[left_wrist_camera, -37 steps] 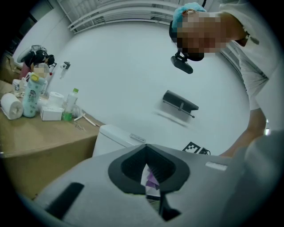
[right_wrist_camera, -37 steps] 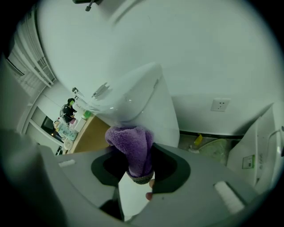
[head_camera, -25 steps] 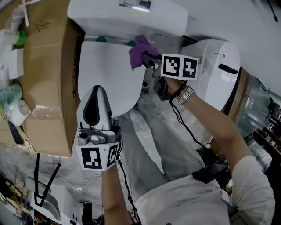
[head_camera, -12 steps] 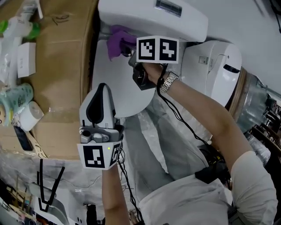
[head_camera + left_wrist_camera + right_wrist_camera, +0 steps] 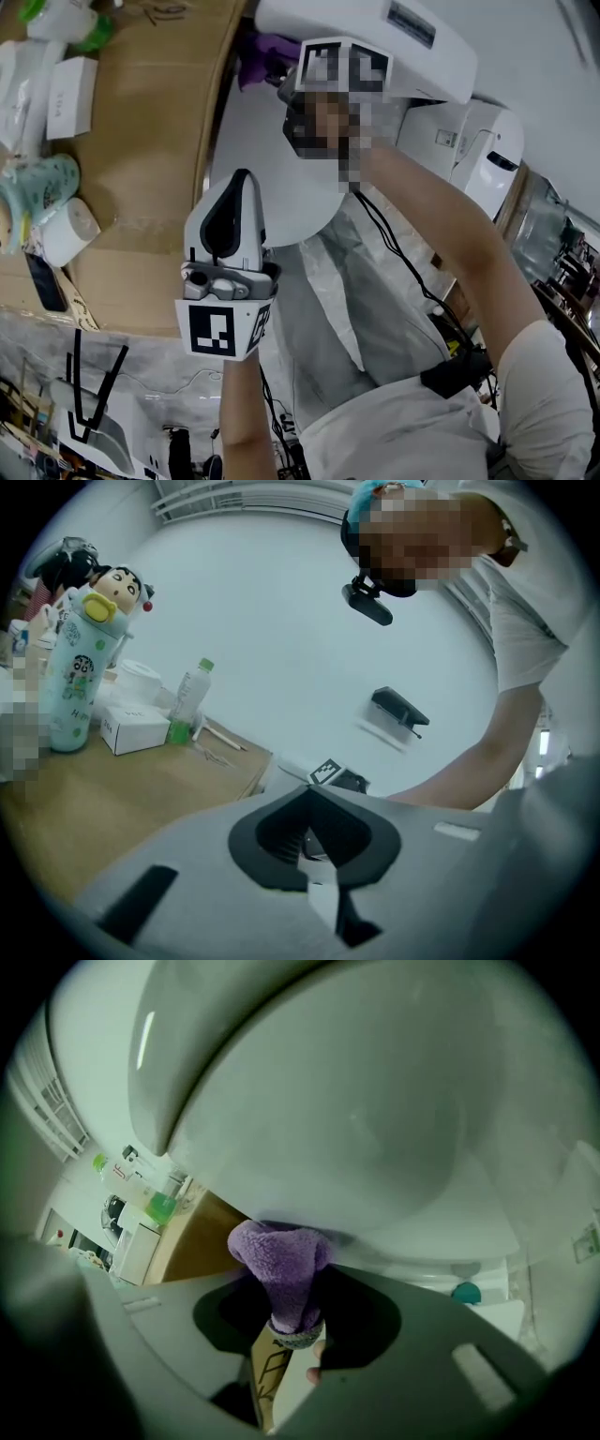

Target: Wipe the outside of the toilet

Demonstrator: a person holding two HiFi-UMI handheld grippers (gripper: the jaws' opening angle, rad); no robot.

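Beside the brown cardboard surface, the white toilet stood with its lid down. Over that lid hovered the left gripper, jaws together on nothing. Near the tank's left end, the right gripper had its jaws clamped on a purple cloth, which seemed pressed against the porcelain.

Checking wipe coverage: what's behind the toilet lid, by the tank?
The purple cloth, clamped in the right tongs, presses against the white toilet there. The surface beneath the cloth is covered.
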